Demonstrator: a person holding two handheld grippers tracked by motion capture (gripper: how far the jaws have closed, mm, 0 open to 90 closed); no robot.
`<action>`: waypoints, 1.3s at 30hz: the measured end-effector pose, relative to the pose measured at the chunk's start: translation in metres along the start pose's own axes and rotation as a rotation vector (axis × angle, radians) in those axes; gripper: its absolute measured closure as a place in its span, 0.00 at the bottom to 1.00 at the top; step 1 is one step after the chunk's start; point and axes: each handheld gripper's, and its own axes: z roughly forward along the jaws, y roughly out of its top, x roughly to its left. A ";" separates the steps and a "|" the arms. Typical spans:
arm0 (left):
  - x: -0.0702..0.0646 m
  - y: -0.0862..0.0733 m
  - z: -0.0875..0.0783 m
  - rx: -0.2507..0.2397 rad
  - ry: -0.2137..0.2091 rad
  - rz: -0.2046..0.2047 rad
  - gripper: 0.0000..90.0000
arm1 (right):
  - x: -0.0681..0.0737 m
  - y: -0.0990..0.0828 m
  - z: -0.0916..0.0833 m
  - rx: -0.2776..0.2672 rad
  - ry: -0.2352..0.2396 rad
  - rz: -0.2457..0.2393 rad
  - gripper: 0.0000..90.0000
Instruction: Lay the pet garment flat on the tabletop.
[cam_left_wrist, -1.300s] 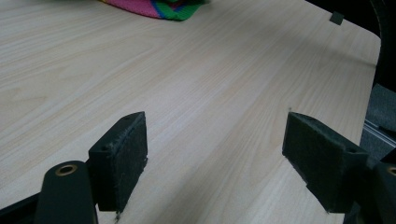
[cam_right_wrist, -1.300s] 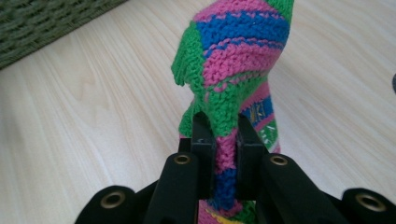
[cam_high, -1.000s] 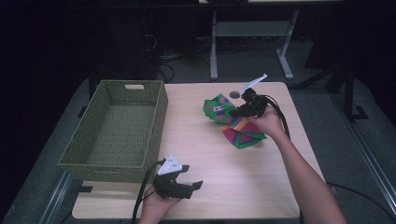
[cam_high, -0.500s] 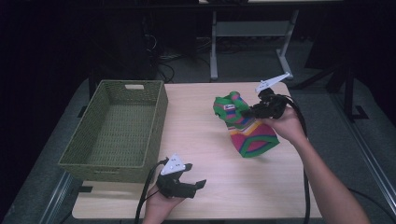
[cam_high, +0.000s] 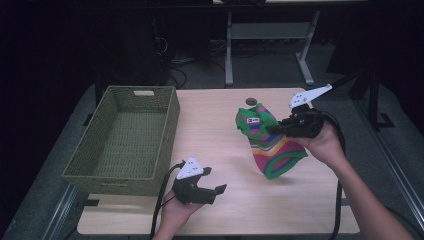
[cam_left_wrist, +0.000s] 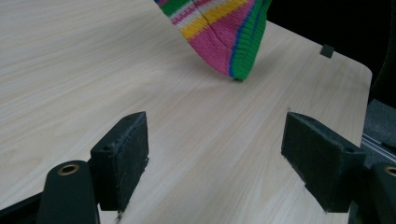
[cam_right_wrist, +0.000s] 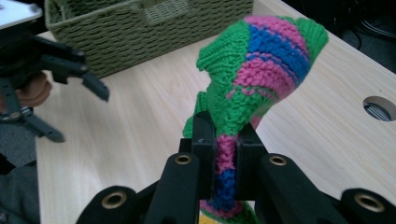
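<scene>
The striped knitted sock (cam_high: 270, 142) hangs above the right half of the wooden table (cam_high: 210, 125), pinched in the clenched right gripper (cam_high: 274, 129), its toe drooping toward five o'clock of the grip. At about eight o'clock from the sock, the left gripper (cam_high: 220, 192) hovers with jaws spread wide and empty, beside the green woven basket (cam_high: 125, 140).

You are working in what looks like a lab or test room, not a home. Your pale wood-grain desk (cam_high: 215, 115) has a round cable port (cam_high: 251, 101) and stands on grey carpet in a dark room. Behind it you can see loose cables (cam_high: 192, 52) on the floor and the grey metal frame of another bench (cam_high: 265, 35).
</scene>
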 end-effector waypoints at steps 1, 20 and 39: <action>0.000 0.002 0.001 0.003 -0.002 0.005 0.25 | 0.003 -0.001 -0.002 -0.001 0.001 -0.006 0.91; -0.007 0.029 0.019 -0.017 -0.057 0.027 0.25 | 0.043 -0.011 -0.036 -0.041 0.036 -0.083 0.91; 0.005 0.047 0.031 -0.042 -0.087 0.037 0.25 | 0.063 -0.007 -0.037 -0.073 0.085 -0.134 0.91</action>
